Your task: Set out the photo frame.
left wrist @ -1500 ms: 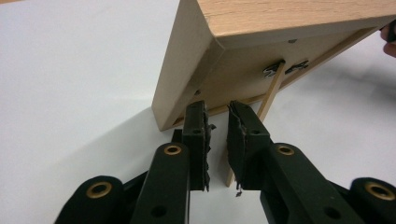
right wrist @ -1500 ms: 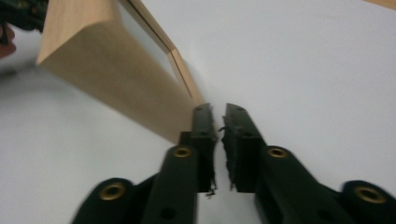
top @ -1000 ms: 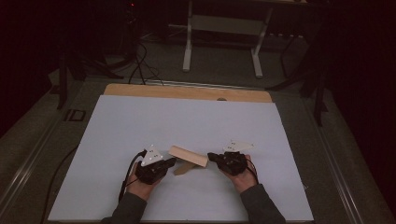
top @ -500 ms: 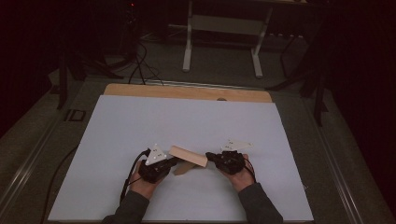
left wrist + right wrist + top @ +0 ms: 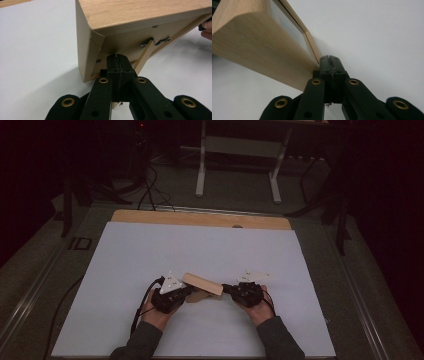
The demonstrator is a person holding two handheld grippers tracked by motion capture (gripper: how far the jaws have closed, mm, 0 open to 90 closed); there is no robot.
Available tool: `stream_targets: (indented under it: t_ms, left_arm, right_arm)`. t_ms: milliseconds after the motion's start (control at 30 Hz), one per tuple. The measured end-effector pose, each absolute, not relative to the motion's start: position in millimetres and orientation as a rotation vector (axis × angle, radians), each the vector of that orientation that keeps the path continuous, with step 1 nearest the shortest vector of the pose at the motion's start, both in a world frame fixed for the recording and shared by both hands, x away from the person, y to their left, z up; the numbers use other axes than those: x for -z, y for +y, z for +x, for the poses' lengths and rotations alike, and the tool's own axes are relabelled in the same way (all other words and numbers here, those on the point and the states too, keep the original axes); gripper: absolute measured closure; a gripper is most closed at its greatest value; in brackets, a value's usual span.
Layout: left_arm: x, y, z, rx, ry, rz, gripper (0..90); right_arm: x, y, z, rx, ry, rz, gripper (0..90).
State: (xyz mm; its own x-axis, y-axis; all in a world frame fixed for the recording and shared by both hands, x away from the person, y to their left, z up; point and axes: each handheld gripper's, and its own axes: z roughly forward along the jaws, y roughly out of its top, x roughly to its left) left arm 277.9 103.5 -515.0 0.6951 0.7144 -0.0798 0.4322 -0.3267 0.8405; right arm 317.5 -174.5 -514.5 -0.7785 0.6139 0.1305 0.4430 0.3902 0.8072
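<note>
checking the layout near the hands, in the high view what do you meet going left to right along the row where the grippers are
black cable loop → left gripper with its grey three-cornered plate → light wooden picture frame, tilted between the two → right gripper with its grey plate, all over the white table sheet

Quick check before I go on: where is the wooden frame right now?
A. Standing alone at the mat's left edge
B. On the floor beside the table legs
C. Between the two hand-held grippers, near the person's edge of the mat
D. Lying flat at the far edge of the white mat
C: in the high view the wooden frame sits tilted between the left hand-held gripper and the right hand-held gripper, near the close edge of the white mat.
</note>
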Motion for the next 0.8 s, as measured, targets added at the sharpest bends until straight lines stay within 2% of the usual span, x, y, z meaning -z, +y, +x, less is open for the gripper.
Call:
stream_targets:
  t_ms: [800]
  left_arm:
    - [518.4, 111.3, 285.2, -0.386, 0.937, 1.975, 90.0]
  right_arm:
    - [513.6, -170.6, 313.2, -1.346, 2.465, 0.899, 89.5]
